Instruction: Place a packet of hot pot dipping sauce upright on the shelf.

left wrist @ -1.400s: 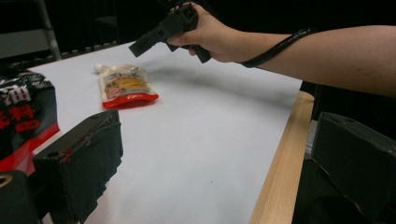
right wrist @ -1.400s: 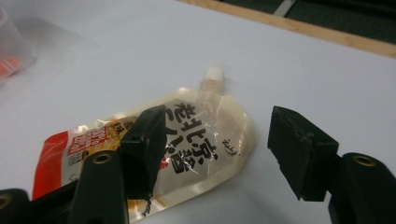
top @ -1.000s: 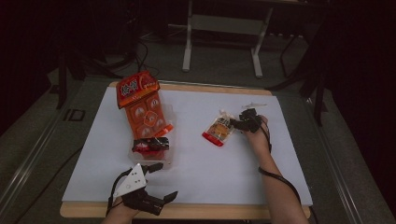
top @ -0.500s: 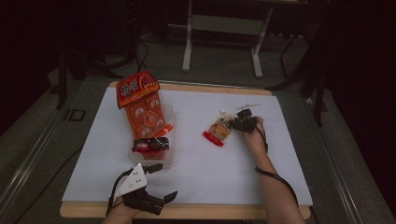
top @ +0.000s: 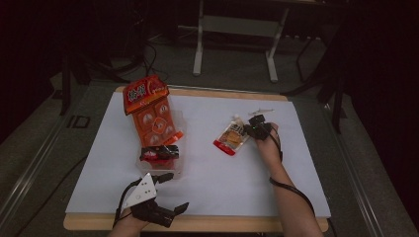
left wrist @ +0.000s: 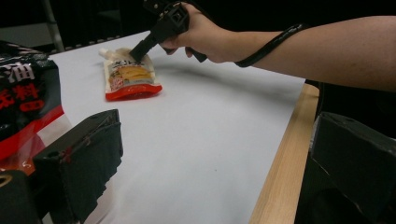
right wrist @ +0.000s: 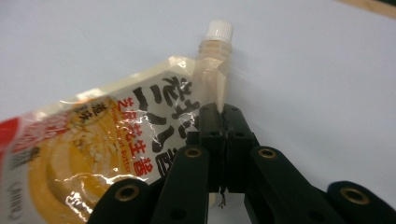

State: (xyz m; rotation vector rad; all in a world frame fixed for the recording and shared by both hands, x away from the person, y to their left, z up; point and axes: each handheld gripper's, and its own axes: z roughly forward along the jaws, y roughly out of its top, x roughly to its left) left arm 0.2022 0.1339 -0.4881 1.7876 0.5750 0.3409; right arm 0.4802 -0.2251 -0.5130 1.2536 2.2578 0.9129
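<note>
On the right side of the table (top: 296,197), the right tongs (right wrist: 223,122) are pressed together on the top edge of a sauce pouch (right wrist: 116,154), pinching it just below its white screw cap (right wrist: 219,29). That pouch lies flat on the white sheet, red end pointing toward the person. Over by the near edge, the left tongs (top: 168,192) sit spread wide, holding nothing. Just past them is a small dark packet (top: 159,153), with a big orange snack bag (top: 150,111) behind it.

A white sheet (top: 207,197) covers the wooden table (top: 222,223) — behind it, a grey metal stand (top: 242,24).
</note>
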